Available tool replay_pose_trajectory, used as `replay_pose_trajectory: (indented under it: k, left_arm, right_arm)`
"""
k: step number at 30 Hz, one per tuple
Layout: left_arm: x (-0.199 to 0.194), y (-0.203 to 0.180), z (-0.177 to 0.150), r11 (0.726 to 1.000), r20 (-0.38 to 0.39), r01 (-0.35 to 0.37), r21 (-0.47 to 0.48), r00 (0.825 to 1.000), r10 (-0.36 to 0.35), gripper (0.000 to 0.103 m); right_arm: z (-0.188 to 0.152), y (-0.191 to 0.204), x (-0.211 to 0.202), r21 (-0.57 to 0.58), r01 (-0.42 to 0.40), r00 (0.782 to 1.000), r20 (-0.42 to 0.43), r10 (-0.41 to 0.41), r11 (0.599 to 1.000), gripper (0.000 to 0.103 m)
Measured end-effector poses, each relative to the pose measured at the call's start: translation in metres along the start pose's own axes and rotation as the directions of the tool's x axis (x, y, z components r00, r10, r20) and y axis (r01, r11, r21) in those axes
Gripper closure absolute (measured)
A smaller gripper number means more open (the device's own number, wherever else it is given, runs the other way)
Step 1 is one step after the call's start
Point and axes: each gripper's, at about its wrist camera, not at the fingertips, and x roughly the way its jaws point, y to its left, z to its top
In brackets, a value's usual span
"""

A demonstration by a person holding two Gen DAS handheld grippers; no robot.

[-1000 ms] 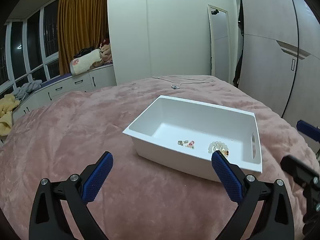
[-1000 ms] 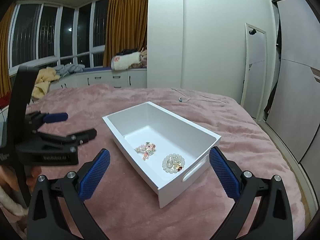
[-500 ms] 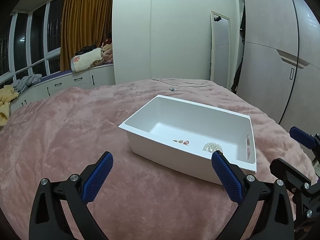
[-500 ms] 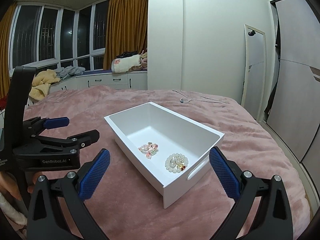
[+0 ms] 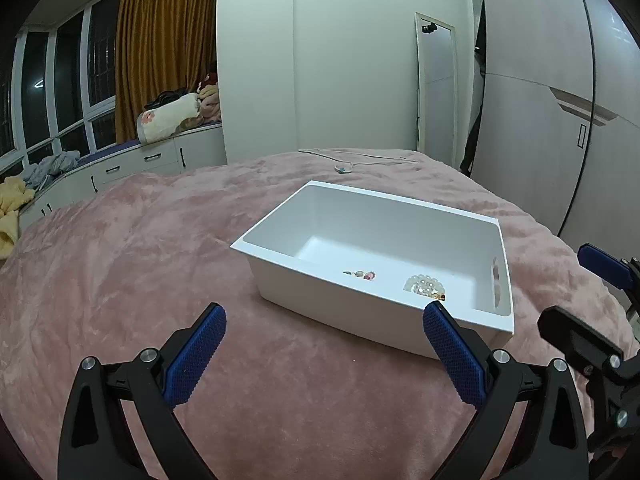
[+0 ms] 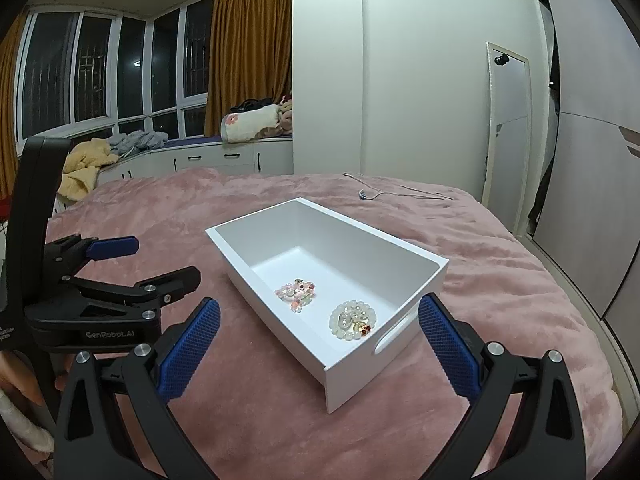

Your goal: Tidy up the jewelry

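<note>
So two pieces are already in the white bin (image 6: 352,248) mid-frame: a bead bracelet (image 6: 353,319) and a pinkish cluster (image 6: 297,292). The necklace (image 6: 384,194) is left on the bed (image 6: 160,208), upper middle. Both the left hand-held gripper (image 5: 324,344) and right hand-held gripper (image 6: 320,340) hang apart, empty. Versus a second ago, the left view has tilted flatter.

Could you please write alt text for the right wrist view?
A white box on a pink blanket holds a pearl bracelet and pink beads. The right claw hangs open before it, the left claw alongside.
</note>
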Motion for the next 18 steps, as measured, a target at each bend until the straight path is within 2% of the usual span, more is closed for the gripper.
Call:
replay_pose_trajectory:
  k: [18]
  left_arm:
    - [-0.001,-0.011,0.006,1.0,0.013,-0.01,0.029,1.0,0.01,0.003]
  right_arm:
    - [-0.001,-0.002,0.001,0.01,0.001,1.0,-0.002,-0.001,1.0,0.005]
